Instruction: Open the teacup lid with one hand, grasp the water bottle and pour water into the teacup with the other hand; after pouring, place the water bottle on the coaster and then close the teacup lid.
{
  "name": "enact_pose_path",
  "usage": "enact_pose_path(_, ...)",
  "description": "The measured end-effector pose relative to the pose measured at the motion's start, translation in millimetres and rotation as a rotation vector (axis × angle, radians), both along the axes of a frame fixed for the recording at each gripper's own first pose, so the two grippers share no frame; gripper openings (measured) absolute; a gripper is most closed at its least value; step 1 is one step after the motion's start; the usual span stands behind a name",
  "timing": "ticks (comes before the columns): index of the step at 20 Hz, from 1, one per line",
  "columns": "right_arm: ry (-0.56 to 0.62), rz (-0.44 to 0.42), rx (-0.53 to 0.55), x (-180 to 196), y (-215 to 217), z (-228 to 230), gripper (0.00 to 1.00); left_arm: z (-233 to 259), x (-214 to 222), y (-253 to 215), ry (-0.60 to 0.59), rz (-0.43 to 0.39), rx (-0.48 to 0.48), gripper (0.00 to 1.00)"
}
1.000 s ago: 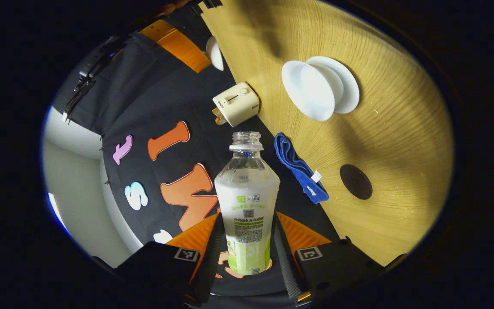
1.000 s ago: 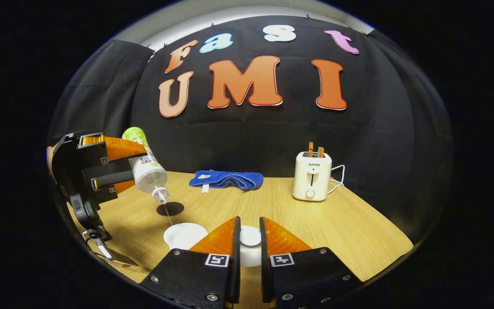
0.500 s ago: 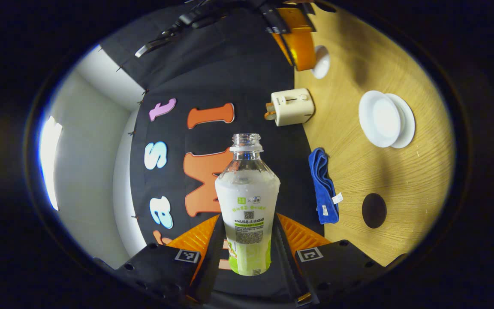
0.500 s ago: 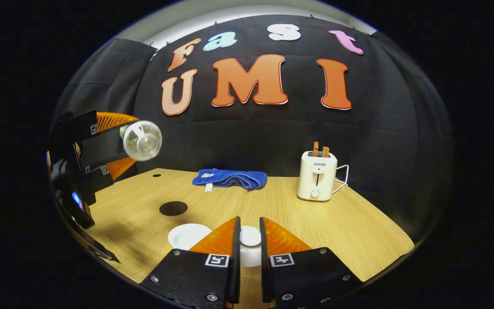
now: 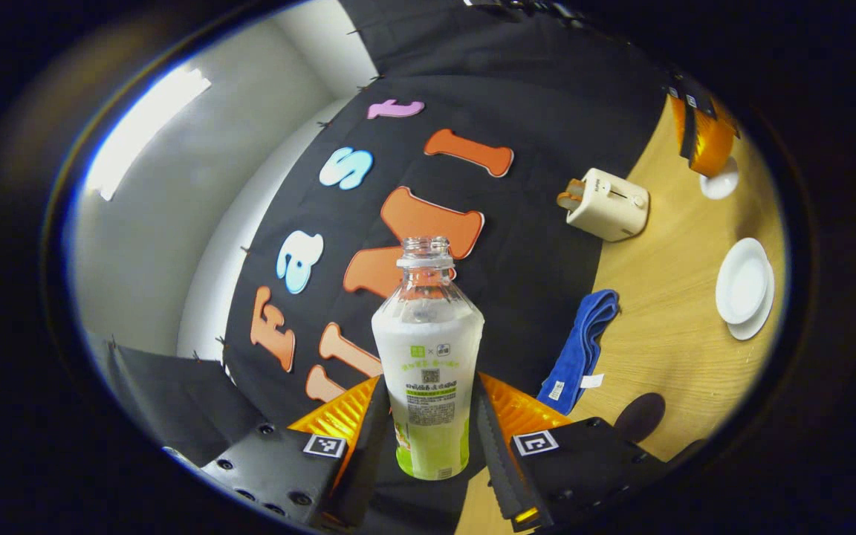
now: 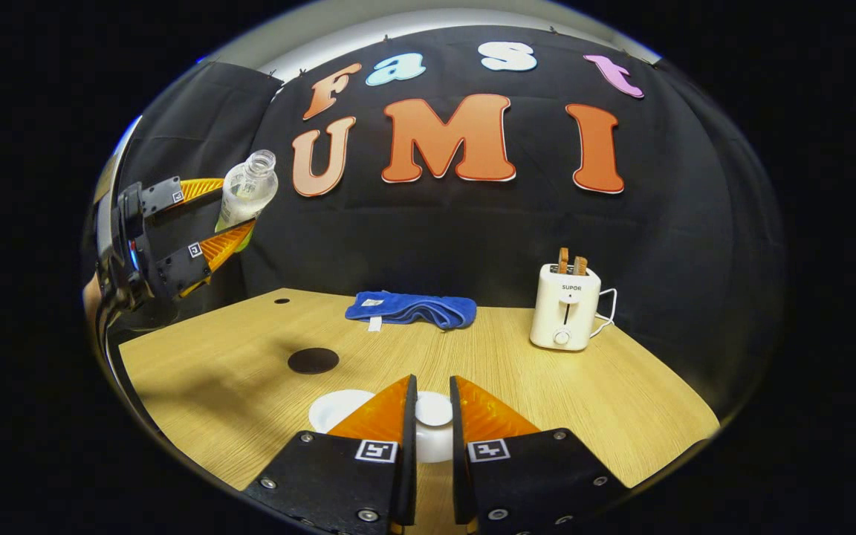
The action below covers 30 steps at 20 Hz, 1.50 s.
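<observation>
My left gripper point(image 5: 428, 416) is shut on an uncapped water bottle point(image 5: 428, 357) with a white and green label, and in the right gripper view that gripper point(image 6: 205, 219) holds the bottle point(image 6: 246, 193) high at the far left, mouth tilted up. My right gripper point(image 6: 429, 416) is shut on the white teacup lid point(image 6: 432, 420), held just above the table. The open white teacup point(image 6: 339, 409) on its saucer sits left of the lid; in the left gripper view the teacup point(image 5: 741, 286) is at the right. The dark round coaster point(image 6: 313, 360) lies behind the cup.
A folded blue cloth point(image 6: 413, 308) lies at the back of the wooden table point(image 6: 547, 401). A cream toaster point(image 6: 566, 316) with toast stands at the back right, its cord trailing behind. Black cloth walls the booth.
The left gripper has swung the bottle from a downward pouring tilt over the teacup up and away to the left, mouth now pointing upward. The right gripper has stayed still with the lid.
</observation>
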State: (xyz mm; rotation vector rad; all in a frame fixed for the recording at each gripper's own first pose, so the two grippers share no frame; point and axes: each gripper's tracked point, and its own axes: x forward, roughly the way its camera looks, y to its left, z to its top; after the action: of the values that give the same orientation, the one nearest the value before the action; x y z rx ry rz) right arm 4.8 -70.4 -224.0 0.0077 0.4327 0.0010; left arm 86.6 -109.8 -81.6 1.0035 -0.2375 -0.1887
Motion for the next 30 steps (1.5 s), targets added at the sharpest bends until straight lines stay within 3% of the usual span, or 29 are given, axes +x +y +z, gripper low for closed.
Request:
enact_pose_path(5, 0.006, 0.007, 0.004, 1.2, 6.0, -0.6, 0.2, -26.7, 21.9, 42.2, 0.136, 0.071, -0.374, 0.65)
enact_pose_path(12, 0.018, 0.021, -0.005, 0.1, 11.8, -5.2, 0.2, -93.3, 48.2, 40.4, 0.374, 0.108, -0.821, 0.67)
enact_pose_path(21, 0.042, 0.018, -0.028, -6.1, 5.0, -13.0, 0.2, -146.8, 59.2, 4.3, 0.544, 0.092, -0.976, 0.67)
enact_pose_path(30, 0.066, 0.022, -0.041, -8.2, 5.3, -17.7, 0.2, -184.7, 70.6, -1.3, 0.647, 0.147, -1.081, 0.67)
